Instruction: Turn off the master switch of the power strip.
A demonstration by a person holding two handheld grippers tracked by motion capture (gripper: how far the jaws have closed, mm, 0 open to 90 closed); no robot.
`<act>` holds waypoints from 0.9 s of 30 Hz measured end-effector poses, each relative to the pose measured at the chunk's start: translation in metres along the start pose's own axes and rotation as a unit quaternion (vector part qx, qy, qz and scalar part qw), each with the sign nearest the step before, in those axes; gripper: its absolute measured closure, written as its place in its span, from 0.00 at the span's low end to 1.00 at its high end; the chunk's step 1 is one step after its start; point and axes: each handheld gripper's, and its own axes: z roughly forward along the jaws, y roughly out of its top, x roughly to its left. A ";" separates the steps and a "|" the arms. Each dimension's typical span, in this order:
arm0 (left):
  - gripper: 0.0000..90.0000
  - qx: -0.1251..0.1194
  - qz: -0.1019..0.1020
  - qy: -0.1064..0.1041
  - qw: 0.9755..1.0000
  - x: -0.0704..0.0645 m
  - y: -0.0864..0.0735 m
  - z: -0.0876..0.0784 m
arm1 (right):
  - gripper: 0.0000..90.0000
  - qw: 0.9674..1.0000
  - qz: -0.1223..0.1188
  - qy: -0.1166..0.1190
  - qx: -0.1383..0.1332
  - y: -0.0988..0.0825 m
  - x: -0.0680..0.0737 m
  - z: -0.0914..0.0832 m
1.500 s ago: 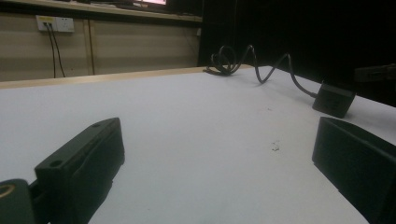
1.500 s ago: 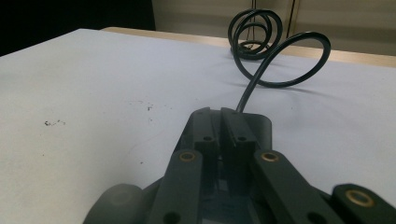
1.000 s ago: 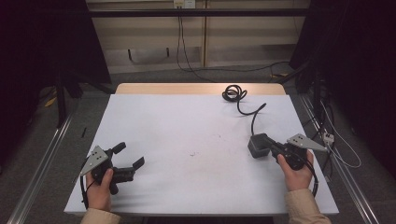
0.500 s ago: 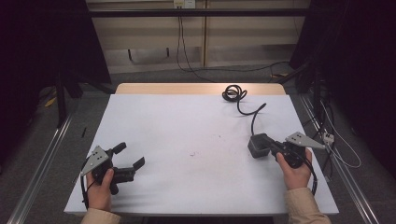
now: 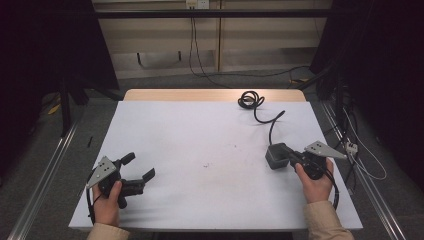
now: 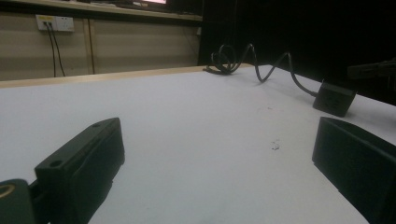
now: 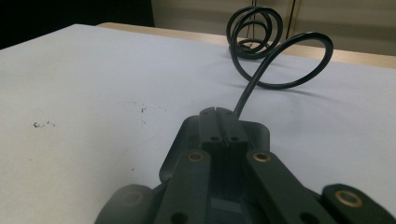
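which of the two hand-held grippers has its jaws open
The left hand-held gripper: its jaws stand wide apart over bare table. The right hand-held gripper is shut, jaws together at the black adapter.

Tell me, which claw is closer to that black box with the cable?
Right. The right claw sits right at the black box, jaws shut together over it. The left claw rests open across the table, far from it.
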 end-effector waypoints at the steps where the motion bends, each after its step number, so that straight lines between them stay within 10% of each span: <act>1: 0.02 0.000 0.000 0.000 1.000 0.000 0.000 0.000 | 1.00 1.000 -0.001 -0.001 0.001 0.000 0.000 0.001; 27: 0.02 -0.003 -0.001 0.001 1.000 0.000 0.000 -0.001 | 1.00 1.000 -0.016 -0.007 0.019 -0.004 0.001 0.004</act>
